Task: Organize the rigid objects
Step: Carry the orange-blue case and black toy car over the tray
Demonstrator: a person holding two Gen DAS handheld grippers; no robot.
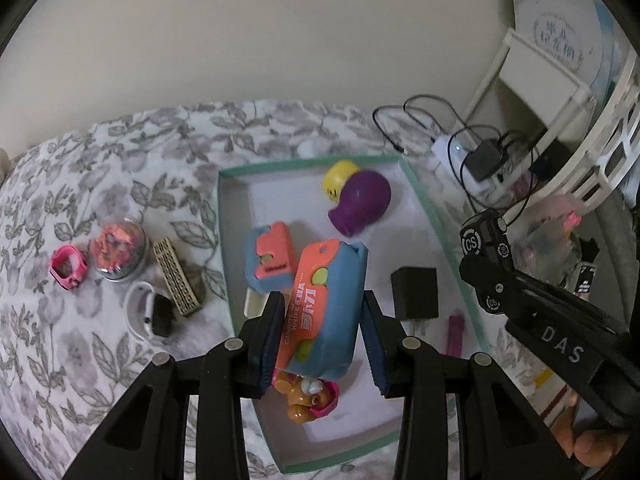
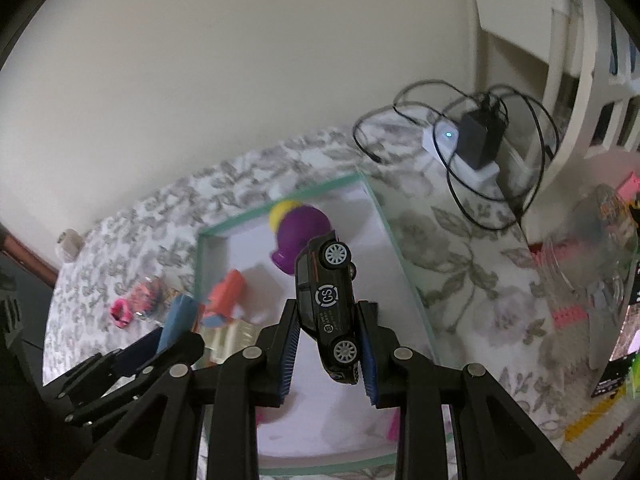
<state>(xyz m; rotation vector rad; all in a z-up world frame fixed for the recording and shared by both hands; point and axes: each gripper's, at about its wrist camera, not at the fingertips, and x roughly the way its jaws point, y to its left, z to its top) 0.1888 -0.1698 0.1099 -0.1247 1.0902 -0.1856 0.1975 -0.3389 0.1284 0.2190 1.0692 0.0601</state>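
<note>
Over the green-rimmed box [image 1: 424, 208], the left gripper [image 1: 324, 320] is closed on an orange and blue toy knife [image 1: 324, 304], long axis along the fingers, just above a small dog figure [image 1: 308, 400], with a black charger [image 1: 415, 294] beside. From the right wrist, the right gripper [image 2: 328, 344] clamps a black toy car [image 2: 326, 308] nose-up above the same box's bare middle, the purple toy [image 2: 298, 236] lying farther ahead.

puppy figure [image 1: 310, 398] half-hidden (under tongs), clutter [image 2: 592, 264] blurred
</note>
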